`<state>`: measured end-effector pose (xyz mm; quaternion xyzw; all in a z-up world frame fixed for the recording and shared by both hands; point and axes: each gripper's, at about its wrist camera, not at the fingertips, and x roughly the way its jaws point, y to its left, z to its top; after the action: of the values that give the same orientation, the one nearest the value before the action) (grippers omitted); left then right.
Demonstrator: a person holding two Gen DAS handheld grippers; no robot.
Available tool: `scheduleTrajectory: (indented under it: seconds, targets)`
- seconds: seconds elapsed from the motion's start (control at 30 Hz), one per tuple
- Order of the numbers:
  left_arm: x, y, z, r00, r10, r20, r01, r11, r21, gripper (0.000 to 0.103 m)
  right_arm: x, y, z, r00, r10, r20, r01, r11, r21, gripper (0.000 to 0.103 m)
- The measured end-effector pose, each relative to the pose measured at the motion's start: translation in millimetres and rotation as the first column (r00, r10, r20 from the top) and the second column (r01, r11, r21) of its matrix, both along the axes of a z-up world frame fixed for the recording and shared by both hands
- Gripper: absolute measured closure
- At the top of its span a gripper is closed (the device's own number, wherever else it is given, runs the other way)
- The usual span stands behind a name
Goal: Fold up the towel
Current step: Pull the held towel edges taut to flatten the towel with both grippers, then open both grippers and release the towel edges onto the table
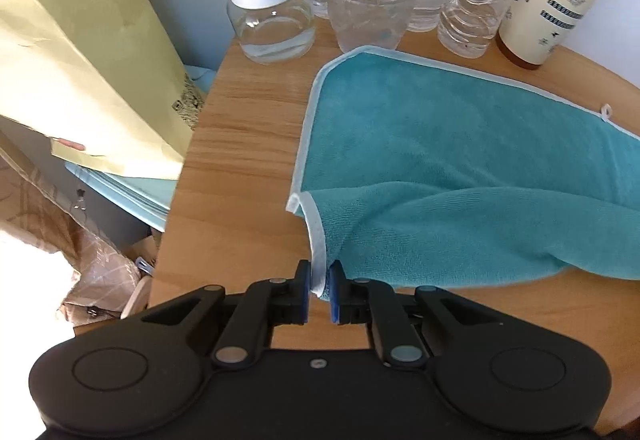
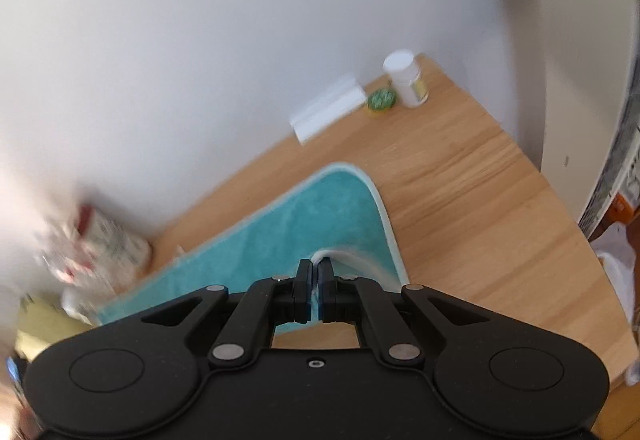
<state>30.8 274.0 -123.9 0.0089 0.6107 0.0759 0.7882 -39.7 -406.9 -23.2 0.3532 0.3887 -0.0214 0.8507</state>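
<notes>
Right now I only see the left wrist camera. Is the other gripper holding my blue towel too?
Observer: Yes, the right gripper is shut on the white edge of the towel.
Operator: What's on the table over there?
Observer: A white bottle stands near the wall.
Operator: Anything beside it?
Observer: A small green round thing and a white folded paper.

Wooden table against a pale wall

Light wood-grain table (image 2: 460,192) meets a plain white wall (image 2: 200,40); daylight glares bright at the lower left.
</notes>
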Motion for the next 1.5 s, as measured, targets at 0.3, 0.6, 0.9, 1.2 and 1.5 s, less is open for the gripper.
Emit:
scheduleTrajectory:
  seconds: [0.3,0.6,0.9,1.2,1.5]
  targets:
    - [-35.0,-0.4,-25.5,0.99,-0.019,-0.143,0.021,1.0,0.011,0.094,-20.4,1.5,-37.2,0.984,-0.036,-0.174,0.018,0.995,-0.101,0.101]
    - [-61.4,-7.1,-56.2,0.962,-0.053,-0.269,0.076,0.994,0.077,0.094,-65.7,10.2,-113.2,0.896,-0.043,-0.442,-0.042,0.983,-0.18,0.101]
    - [-59.3,-13.7,-50.5,0.959,-0.073,-0.275,0.104,0.989,0.102,0.09,-60.3,10.6,-120.7,0.891,-0.037,-0.452,-0.086,0.965,-0.249,0.099]
    - [-51.5,-11.7,-34.5,0.966,-0.058,-0.253,0.087,0.991,0.102,0.076,-44.9,1.7,-101.8,0.875,0.012,-0.484,-0.212,0.908,-0.361,0.085]
    - [4.5,3.8,-17.9,0.997,-0.008,-0.074,0.017,0.992,0.124,0.069,49.7,6.1,-90.1,0.943,0.094,-0.32,-0.243,0.851,-0.466,0.067]
